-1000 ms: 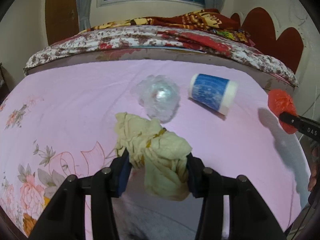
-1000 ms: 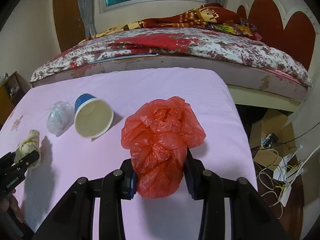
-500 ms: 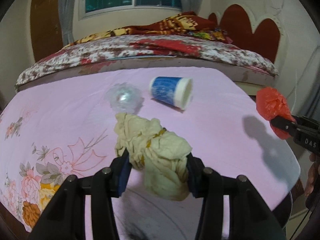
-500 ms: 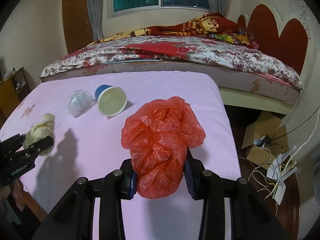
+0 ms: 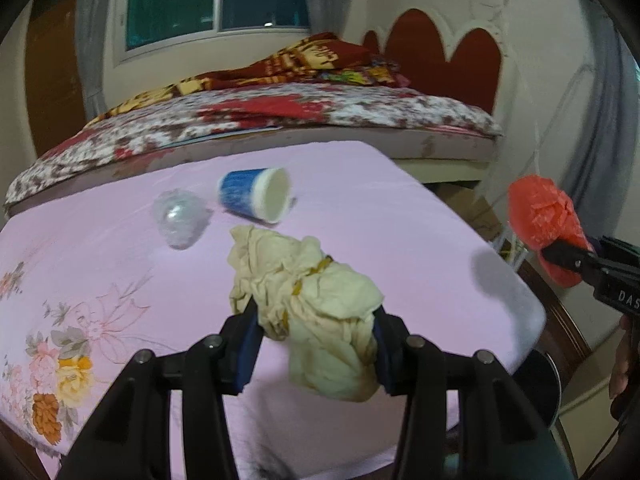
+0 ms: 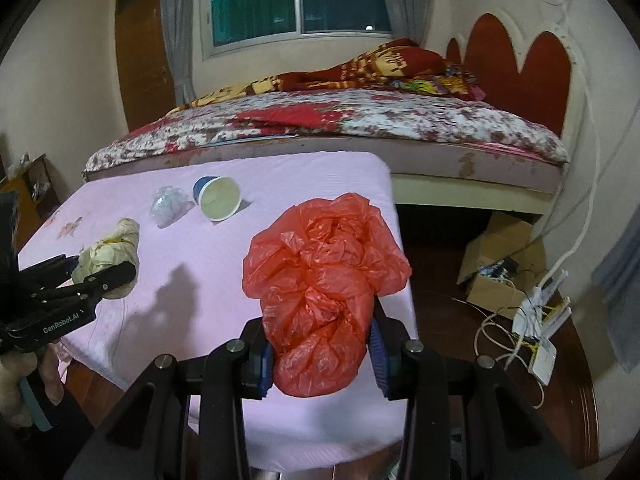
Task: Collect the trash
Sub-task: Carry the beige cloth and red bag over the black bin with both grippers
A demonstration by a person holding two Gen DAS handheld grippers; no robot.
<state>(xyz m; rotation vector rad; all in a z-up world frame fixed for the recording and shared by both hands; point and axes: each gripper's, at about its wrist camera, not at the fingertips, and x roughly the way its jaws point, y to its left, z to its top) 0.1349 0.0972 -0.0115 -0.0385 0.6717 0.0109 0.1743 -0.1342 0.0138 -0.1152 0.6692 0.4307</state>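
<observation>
My left gripper (image 5: 314, 332) is shut on a crumpled pale yellow wad of paper (image 5: 308, 292), held above the near part of the pink-covered table (image 5: 360, 208). My right gripper (image 6: 320, 344) is shut on a crumpled red plastic bag (image 6: 320, 276), which hangs over the table's near right corner. Each gripper shows in the other's view: the red bag (image 5: 546, 224) at the right edge, the yellow wad (image 6: 110, 254) at the left. A blue paper cup (image 5: 256, 196) lies on its side further back on the table, beside a clear plastic ball (image 5: 180, 220).
Beyond the table stands a bed (image 6: 360, 128) with a floral cover and a red headboard. To the right, the floor holds a cardboard box (image 6: 500, 264), white cables and a power strip (image 6: 536, 320). A person's hand (image 6: 24, 384) holds the left gripper.
Both grippers have pulled back from the table and risen slightly, keeping their loads. The cup and clear ball look smaller and farther; more of the floor on the right shows.
</observation>
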